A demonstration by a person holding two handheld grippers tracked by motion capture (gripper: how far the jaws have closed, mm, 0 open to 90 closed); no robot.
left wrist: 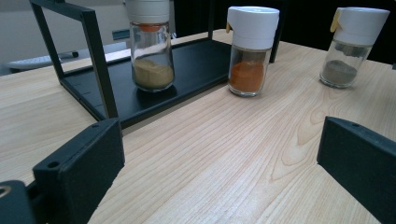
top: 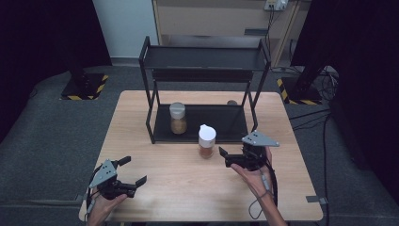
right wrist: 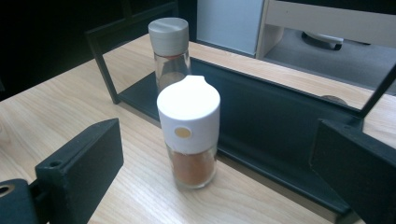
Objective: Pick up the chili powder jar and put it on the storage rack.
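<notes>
Approach step. The right gripper (top: 225, 157), jaws spread wide and empty, faces the orange spice jar (top: 206, 141), which stands on the table (top: 141, 141) just in front of the black rack (top: 202, 61). The left gripper (top: 134, 172), also wide open and empty, rests near the table's near left corner. The next move likely calls for advancing until the jaws flank the glass below the white cap.

In the right gripper view, the two black jaws stand wide apart with a white-capped spice jar (right wrist: 189, 135) of orange powder upright between them, a little farther off on the wooden tabletop (right wrist: 56, 112). Behind it, a grey-lidded jar (right wrist: 170, 51) stands on the black rack (right wrist: 261, 121).
</notes>
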